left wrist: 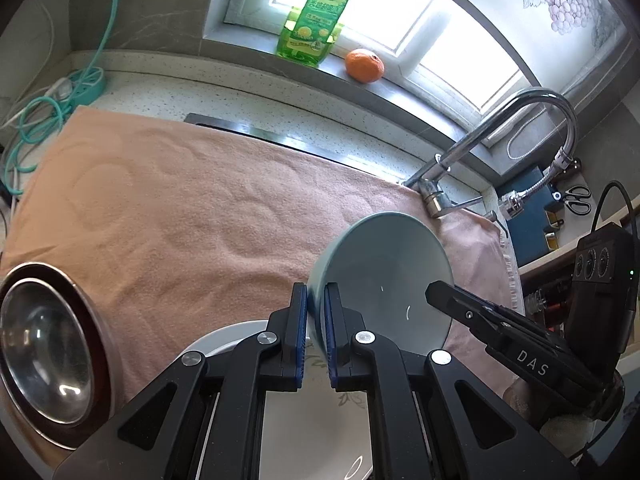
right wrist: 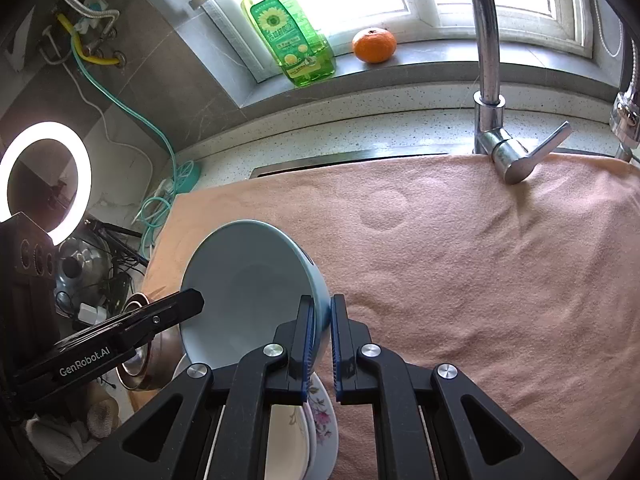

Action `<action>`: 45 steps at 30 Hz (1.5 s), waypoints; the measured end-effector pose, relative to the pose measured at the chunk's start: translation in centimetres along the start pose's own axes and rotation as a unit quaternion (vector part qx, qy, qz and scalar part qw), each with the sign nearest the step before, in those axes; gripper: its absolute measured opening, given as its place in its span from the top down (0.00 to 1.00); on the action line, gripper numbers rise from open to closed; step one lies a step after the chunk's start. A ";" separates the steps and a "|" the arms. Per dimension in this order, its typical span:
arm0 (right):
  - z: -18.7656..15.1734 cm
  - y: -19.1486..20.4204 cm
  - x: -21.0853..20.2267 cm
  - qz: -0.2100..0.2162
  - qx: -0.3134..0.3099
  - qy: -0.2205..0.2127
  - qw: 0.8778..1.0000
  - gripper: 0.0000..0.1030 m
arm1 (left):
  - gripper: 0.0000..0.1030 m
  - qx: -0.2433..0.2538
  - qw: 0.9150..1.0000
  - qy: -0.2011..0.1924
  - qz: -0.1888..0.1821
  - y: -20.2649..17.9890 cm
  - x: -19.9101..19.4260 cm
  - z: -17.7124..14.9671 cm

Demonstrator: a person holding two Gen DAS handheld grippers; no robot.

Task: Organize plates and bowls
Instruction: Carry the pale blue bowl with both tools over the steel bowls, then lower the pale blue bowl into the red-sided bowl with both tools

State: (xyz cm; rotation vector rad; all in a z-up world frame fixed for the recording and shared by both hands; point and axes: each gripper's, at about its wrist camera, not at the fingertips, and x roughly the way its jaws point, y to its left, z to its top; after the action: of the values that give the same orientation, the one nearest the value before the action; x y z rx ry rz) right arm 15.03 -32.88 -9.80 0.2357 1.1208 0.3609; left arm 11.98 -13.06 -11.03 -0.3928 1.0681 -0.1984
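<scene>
I have the pale blue bowl (left wrist: 380,276) tilted between my two sets of jaws, left gripper (left wrist: 316,320) and right gripper (right wrist: 323,332) each clamped narrow on opposite rim edges. Glazed, rigid, breakable, likely slippery; rim-holds seem best. Flowered plates (right wrist: 320,412) sit below, over the towel-covered worktop (right wrist: 480,260).

surface: speckled countertop (right wrist: 400,132) | covering: peach towel (right wrist: 480,280) across frame centre | on towel: steel bowl (left wrist: 44,356) lower left, floral plates (right wrist: 320,412) bottom centre
</scene>
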 end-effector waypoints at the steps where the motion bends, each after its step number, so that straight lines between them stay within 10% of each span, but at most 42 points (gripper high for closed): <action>1: 0.0 0.4 0.0 0.001 -0.002 -0.001 1.000 0.93 | 0.93 -0.002 1.000 -0.002 0.000 0.3 -0.3 -0.1; 45: -4.1 20.7 7.0 0.066 -0.116 0.048 0.990 0.93 | 0.93 -0.126 0.988 -0.063 0.058 17.8 -10.8 -4.6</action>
State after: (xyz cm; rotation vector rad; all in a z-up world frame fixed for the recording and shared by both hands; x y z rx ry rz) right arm 10.63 -11.08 -9.89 0.0876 1.1505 0.6211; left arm 2.32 5.95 -11.47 -0.5617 0.9901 0.0663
